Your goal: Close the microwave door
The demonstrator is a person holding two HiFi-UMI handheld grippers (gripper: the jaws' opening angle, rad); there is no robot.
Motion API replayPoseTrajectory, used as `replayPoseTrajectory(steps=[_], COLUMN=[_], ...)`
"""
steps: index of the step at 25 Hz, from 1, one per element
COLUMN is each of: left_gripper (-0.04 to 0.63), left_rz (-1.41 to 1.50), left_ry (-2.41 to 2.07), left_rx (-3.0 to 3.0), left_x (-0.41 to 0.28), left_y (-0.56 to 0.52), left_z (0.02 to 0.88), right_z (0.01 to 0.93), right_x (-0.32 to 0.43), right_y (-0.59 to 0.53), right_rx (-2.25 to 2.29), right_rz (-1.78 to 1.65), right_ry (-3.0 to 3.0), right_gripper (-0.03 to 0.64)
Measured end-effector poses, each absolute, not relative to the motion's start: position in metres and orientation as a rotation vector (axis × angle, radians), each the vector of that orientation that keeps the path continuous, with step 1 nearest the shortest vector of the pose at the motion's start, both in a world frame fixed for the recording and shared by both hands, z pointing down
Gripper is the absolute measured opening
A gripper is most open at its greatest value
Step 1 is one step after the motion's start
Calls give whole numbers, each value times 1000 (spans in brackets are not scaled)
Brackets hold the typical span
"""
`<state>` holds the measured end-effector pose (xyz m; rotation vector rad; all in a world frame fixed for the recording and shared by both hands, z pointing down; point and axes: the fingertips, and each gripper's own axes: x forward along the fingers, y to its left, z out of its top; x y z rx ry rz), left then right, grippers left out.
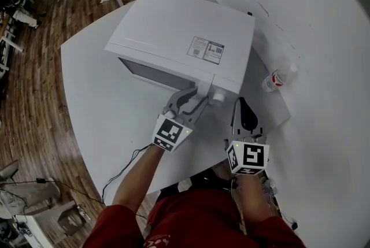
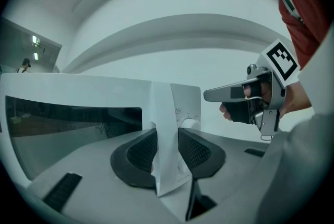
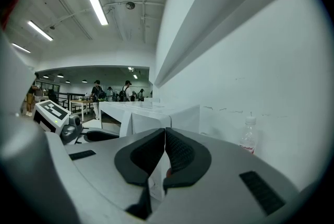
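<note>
Microwave [image 1: 185, 27] sat on the white table [image 1: 98, 102], rear end toward the far side, front facing the person. Its door [image 2: 73, 124] looked flush with the front panel, or very nearly; couldn't tell whether it was latched.

Left gripper [image 1: 196, 93] was clenched on the door handle [image 2: 163, 108]. The left gripper view showed the white vertical bar pinched between both black pads, dark window to its left, control panel and knob [image 2: 190, 124] just to its right. Gripper roughly level, pointed at the front face.

Right gripper [image 1: 241, 107] was clamped shut on nothing. In the right gripper view the pads met with no gap and no object between them. It hung just off the microwave's front right corner, near the knob side, apart from the casing and beside the left gripper.

Clear plastic bottle [image 1: 277, 78] with a red label stood on the table to the right of the microwave, clear of both grippers. Label sticker [image 1: 205, 49] on the microwave's top panel. Wooden floor [image 1: 29, 96] to the left of the table; people [image 3: 96, 92] far off in the room behind.
</note>
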<state>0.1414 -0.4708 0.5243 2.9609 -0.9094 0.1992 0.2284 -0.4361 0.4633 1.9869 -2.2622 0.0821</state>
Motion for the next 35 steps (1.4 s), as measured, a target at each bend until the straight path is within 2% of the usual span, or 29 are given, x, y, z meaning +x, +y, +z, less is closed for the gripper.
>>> replayPoseTrajectory(steps=[8, 12, 19, 35], left_gripper=[137, 135, 125, 28], left_rz=[167, 37, -10, -109], left_ry=[-987, -1171, -1476, -2083], left_rx=[2951, 2841, 2771, 2395], left_x=[108, 72, 7, -176], left_y=[-458, -459, -445, -380], left_z=[507, 481, 432, 374], right_z=[451, 442, 417, 366], right_x=[210, 185, 134, -11], right_y=[-431, -431, -429, -416], right_rx=[1979, 1957, 1892, 1581], right_rz=[66, 61, 36, -97], right_ry=[-2300, -2352, -2467, -2766], right_gripper=[23, 23, 23, 23])
